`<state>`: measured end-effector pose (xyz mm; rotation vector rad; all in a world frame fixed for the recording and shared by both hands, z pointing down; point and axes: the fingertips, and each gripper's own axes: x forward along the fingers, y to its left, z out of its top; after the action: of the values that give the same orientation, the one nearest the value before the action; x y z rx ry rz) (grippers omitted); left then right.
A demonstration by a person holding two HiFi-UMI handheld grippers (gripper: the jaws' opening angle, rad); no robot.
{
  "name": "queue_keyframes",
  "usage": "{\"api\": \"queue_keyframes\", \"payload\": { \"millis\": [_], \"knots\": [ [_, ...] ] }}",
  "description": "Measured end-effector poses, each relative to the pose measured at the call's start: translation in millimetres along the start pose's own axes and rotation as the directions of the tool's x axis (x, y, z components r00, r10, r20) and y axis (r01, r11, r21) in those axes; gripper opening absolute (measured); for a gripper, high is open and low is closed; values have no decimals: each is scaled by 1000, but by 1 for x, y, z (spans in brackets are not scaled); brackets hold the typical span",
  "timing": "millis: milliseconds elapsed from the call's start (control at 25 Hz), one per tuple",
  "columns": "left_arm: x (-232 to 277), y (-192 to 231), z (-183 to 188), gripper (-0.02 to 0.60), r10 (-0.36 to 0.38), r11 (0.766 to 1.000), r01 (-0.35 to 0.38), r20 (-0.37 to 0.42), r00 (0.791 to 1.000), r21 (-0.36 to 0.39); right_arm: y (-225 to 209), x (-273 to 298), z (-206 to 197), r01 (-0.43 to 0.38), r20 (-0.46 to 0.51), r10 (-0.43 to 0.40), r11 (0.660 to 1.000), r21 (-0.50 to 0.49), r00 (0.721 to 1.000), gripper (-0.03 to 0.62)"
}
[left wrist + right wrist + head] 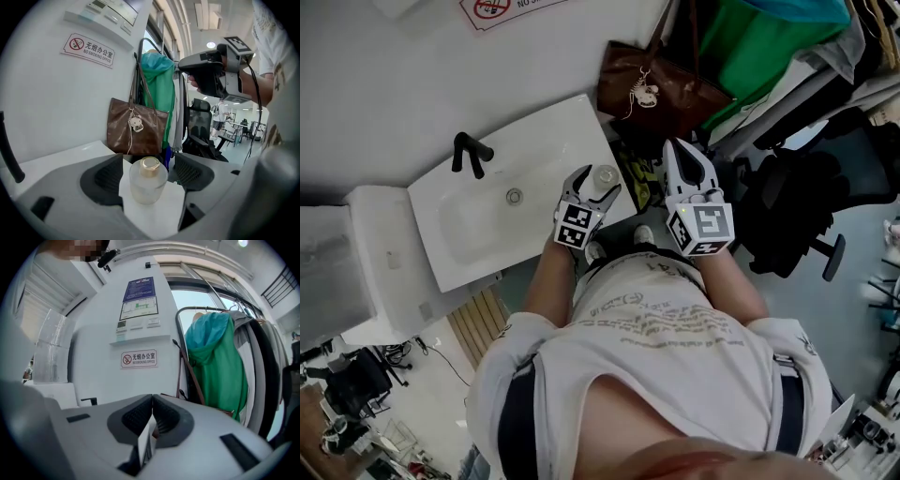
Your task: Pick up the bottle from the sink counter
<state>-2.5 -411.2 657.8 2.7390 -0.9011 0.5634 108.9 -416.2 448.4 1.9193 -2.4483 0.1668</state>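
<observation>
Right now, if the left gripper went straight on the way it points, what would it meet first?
Most likely the bottle. It stands on the corner of the sink counter, between the open jaws of the left gripper, and neither pad touches it. The brown bag hangs farther behind.

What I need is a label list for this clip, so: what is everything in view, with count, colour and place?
bottle: 1, frosted with gold cap, on the counter's right corner
sink counter: 1, white, against the wall
tap: 1, black, behind the basin
handbag: 1, brown, hanging right of the counter
no-smoking sign: 1, white and red, on the wall
garment: 1, green, hanging behind the handbag
office chair: 1, black, far right
T-shirt: 1, white, on the person
left gripper: 1, grey, open around the bottle, pads not touching it
right gripper: 1, grey, shut, empty, in the air right of the counter
</observation>
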Motion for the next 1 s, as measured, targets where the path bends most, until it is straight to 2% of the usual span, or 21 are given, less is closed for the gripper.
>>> {"api": "queue_keyframes", "payload": {
  "millis": [240, 480, 720, 1000],
  "knots": [
    [18, 0, -16, 341, -19, 999, 21, -52, 998, 37, -7, -8, 1, 13, 1, -13, 1000, -14, 1000, 25],
    [27, 8, -36, 347, 7, 1000, -8, -50, 999, -27, -13, -17, -2, 28, -11, -29, 999, -19, 1000, 25],
    [33, -2, -43, 350, 6, 1000, -5, -75, 997, 23, -17, -25, -3, 42, -14, -43, 999, -23, 999, 26],
    [44, 4, -59, 350, 31, 1000, -31, -86, 996, -1, -17, -31, -5, 49, -22, -49, 998, -35, 999, 25]
  ]
}}
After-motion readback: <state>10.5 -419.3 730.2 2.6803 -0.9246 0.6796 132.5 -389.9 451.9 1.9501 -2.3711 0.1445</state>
